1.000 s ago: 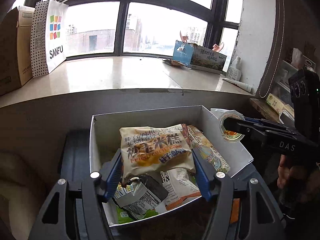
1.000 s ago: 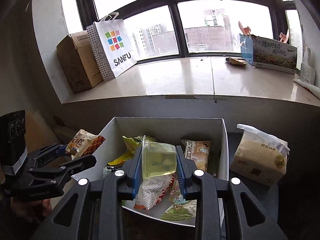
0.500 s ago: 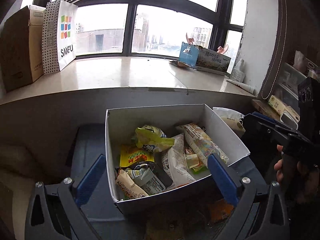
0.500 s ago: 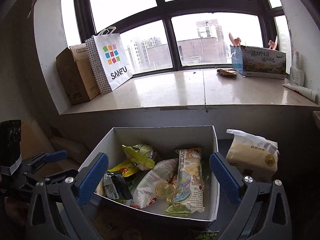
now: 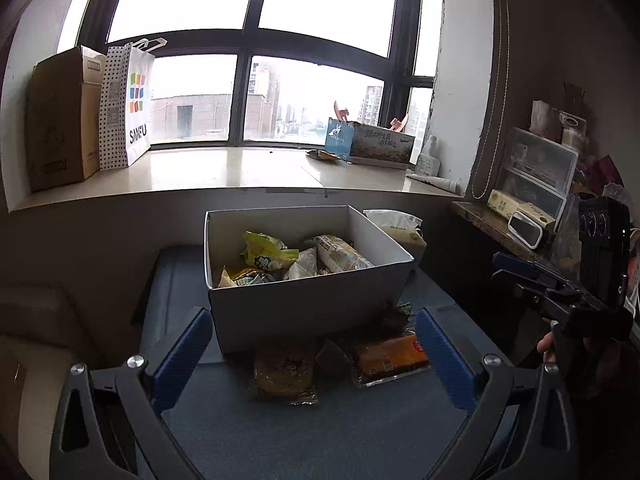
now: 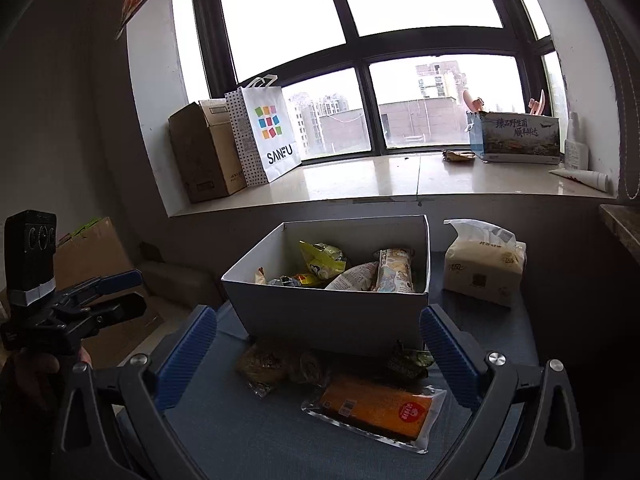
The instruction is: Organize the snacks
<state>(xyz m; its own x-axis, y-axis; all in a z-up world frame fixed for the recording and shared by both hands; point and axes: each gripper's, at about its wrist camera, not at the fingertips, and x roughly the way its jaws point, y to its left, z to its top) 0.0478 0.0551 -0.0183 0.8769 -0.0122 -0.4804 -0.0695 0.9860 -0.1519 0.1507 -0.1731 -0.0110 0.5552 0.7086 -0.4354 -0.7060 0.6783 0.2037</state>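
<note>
Both the left gripper [image 5: 312, 354] and right gripper [image 6: 318, 354] have dropped their packets into the box [image 5: 308, 312]; jaws wide open, empty, pulled back toward the orange packet [image 6: 376, 406] at lower centre.

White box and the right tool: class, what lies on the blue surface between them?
Loose snacks: an orange packet, a yellowish cake packet and a dark green wrapper, before the white box. The right tool shows this best.
</note>
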